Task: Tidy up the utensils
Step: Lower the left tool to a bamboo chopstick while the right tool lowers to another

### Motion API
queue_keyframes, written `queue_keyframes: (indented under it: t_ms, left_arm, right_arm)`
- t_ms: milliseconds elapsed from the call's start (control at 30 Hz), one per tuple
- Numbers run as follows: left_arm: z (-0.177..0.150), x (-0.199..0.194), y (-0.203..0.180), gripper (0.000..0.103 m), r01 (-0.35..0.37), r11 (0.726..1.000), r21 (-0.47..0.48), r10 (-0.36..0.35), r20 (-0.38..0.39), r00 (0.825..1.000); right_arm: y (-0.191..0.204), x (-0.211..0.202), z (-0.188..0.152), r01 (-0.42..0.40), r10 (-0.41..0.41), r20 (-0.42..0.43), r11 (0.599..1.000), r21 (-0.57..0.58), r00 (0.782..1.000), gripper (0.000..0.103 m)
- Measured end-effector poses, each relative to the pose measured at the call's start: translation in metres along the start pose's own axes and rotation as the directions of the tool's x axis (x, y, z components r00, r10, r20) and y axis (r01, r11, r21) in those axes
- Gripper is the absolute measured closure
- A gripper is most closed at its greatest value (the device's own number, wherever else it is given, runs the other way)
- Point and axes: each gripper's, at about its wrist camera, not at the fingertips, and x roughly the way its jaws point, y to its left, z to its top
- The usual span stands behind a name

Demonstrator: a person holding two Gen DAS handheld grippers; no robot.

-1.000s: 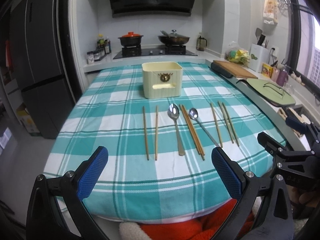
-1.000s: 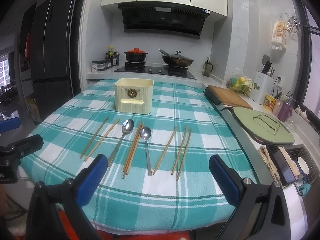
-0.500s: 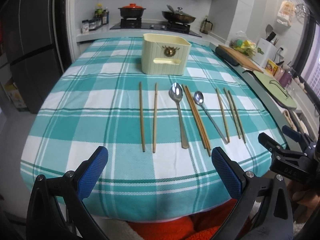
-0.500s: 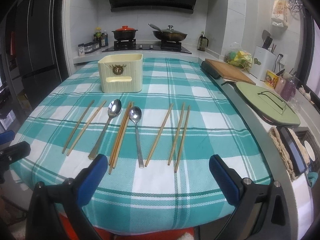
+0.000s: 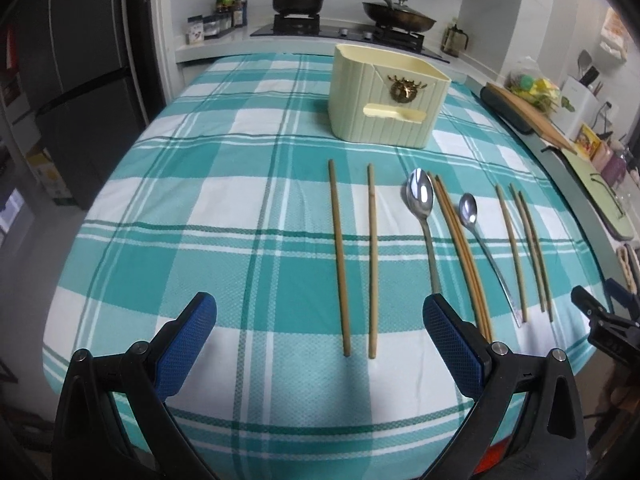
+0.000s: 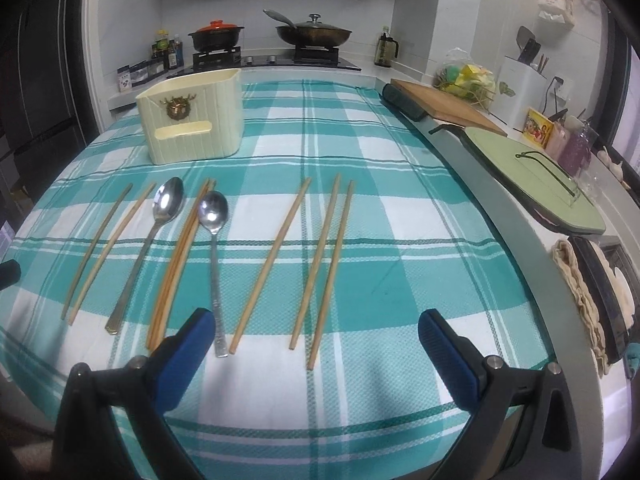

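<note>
Utensils lie in a row across the middle of the table (image 5: 200, 208), on its teal checked cloth, all pointing toward the far end. In the left wrist view the leftmost pair of chopsticks (image 5: 354, 256) sits at frame centre, straight ahead of the left tongs (image 5: 320, 346), whose blue pads are spread wide with nothing between them. To the right come the large spoon (image 5: 421, 204), a tight bundle of chopsticks (image 5: 460, 248) touching its bowl, the small spoon (image 5: 469, 210) and three more chopsticks (image 5: 524, 240); the tip of the other tool shows at the right edge. The right wrist view puts those three loose chopsticks (image 6: 316, 256) at centre instead, in front of the right tongs (image 6: 314, 344), likewise released and holding nothing, the small spoon's handle ending just by the left pad. Only this view takes in the green lid (image 6: 536, 184) and cutting board (image 6: 448, 110) along the right side. The cream holder (image 6: 192, 120) stands in the upper left of this frame, beyond the row; its inside cannot be seen from either camera.
</note>
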Motion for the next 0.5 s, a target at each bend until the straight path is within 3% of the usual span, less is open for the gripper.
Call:
queue_keyframes:
  t_ms: [167,500]
  left_arm:
    - [0.007,0.02,0.004,0.0,-0.024,1.0,0.006,0.024,-0.026,0.999]
    - [0.012,0.043,0.009,0.0,-0.045,0.999,-0.004,0.044,-0.066,0.997]
  right_arm:
    - [-0.015,0.018,0.005,0.032,-0.031,-0.025,0.999,0.022,0.999,0.0]
    - [-0.033,0.066,0.016,0.006,0.001,-0.091,0.997,0.076,0.996,0.001]
